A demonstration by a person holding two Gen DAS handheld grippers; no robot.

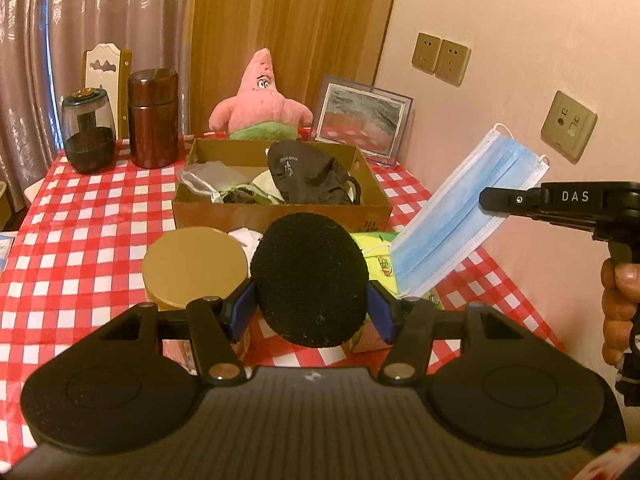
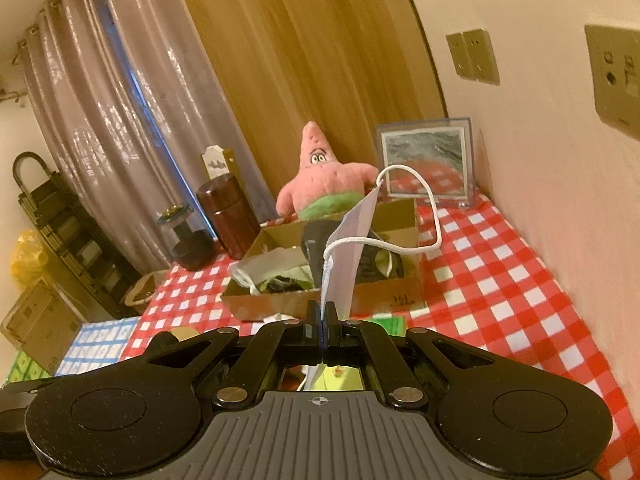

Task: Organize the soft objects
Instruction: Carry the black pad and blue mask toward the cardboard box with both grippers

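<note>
my left gripper [image 1: 311, 304] pinches the black sponge [image 1: 308, 276]; my right gripper [image 2: 322, 316] is pressed together on the mask [image 1: 460, 216] edge. the box [image 1: 280, 204] is just ahead. the thin mask may slip out, and its loop [image 2: 416, 208] may catch the box wall.

The black sponge [image 1: 308, 280] is hiding most of a white cloth [image 1: 248, 238] and part of a yellow-green packet [image 1: 378, 258] behind it. The face mask [image 1: 466, 216] is covering that packet's right end. The picture's right edge is cutting off the person's hand [image 1: 620, 308] (only some fingers are showing). Writing on the cardboard box [image 2: 400, 300] is reading too small to tell.
</note>
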